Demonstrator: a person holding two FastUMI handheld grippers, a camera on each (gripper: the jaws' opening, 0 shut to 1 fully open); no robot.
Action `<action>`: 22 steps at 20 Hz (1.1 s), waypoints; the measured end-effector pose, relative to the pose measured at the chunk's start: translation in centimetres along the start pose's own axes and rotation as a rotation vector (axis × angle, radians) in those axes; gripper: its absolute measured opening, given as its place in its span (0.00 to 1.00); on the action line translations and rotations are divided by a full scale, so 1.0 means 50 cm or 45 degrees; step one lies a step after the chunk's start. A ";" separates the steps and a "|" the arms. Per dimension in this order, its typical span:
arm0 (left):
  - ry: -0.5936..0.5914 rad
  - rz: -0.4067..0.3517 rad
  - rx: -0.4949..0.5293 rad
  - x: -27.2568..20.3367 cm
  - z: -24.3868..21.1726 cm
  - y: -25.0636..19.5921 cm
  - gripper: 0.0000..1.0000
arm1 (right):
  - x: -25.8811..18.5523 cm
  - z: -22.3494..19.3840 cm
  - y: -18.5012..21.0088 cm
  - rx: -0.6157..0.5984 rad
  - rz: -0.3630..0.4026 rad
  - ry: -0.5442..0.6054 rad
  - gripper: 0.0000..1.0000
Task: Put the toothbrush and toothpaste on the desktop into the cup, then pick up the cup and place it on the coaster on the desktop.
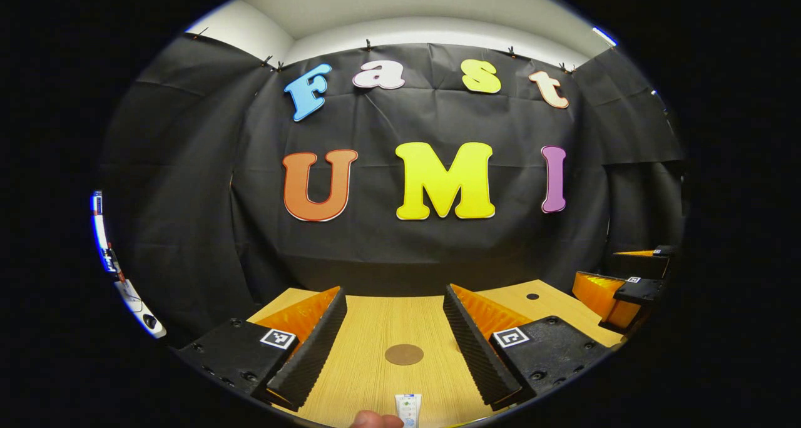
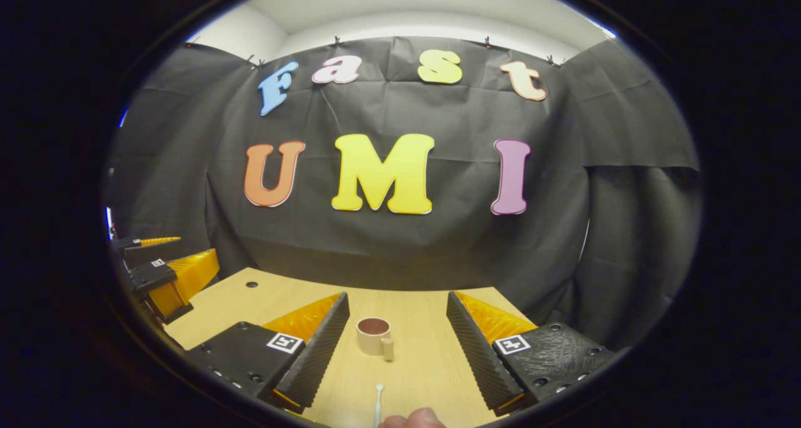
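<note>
Tools [image 1: 394,328] [image 2: 397,328] are being held apart above the light wooden table [image 1: 375,328], beige handled cup [image 2: 374,335] and round brown coaster [image 1: 403,354] framed between them.

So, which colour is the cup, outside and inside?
The cup is beige outside and reddish-brown inside, clearest in the right gripper view.

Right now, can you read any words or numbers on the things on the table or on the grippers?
The toothpaste: small print, too blurred to read.
The square tags on the left gripper and right gripper: black-and-white patterns, no words.
The cup, coaster and toothbrush: no writing visible.
</note>
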State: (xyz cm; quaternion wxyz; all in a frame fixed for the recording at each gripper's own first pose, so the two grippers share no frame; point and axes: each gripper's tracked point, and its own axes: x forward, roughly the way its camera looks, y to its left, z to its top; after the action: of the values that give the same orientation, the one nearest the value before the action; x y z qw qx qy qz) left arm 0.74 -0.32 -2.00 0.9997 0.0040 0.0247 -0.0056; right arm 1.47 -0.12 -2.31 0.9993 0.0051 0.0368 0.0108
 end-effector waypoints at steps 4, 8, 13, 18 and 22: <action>0.057 -0.011 -0.003 -0.003 -0.037 -0.005 0.98 | 0.007 -0.058 0.011 -0.004 0.042 0.105 0.95; 0.166 -0.015 0.026 -0.020 -0.112 -0.003 0.98 | 0.008 -0.151 0.034 -0.004 0.096 0.289 0.95; 0.285 -0.026 0.023 -0.049 -0.166 -0.001 0.99 | 0.014 -0.262 0.037 -0.013 0.098 0.530 0.96; 0.336 -0.022 0.027 -0.061 -0.193 0.004 0.99 | 0.010 -0.384 0.044 -0.024 0.110 0.836 0.99; 0.360 -0.010 0.035 -0.068 -0.206 0.013 0.99 | 0.030 -0.454 0.054 -0.042 0.112 0.958 0.96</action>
State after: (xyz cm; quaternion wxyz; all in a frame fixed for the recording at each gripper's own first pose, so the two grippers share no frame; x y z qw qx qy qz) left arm -3.15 0.46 -12.11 0.9861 0.0182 0.1650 -0.0093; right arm 1.25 2.84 -25.03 0.9144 -0.0136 0.4008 0.0555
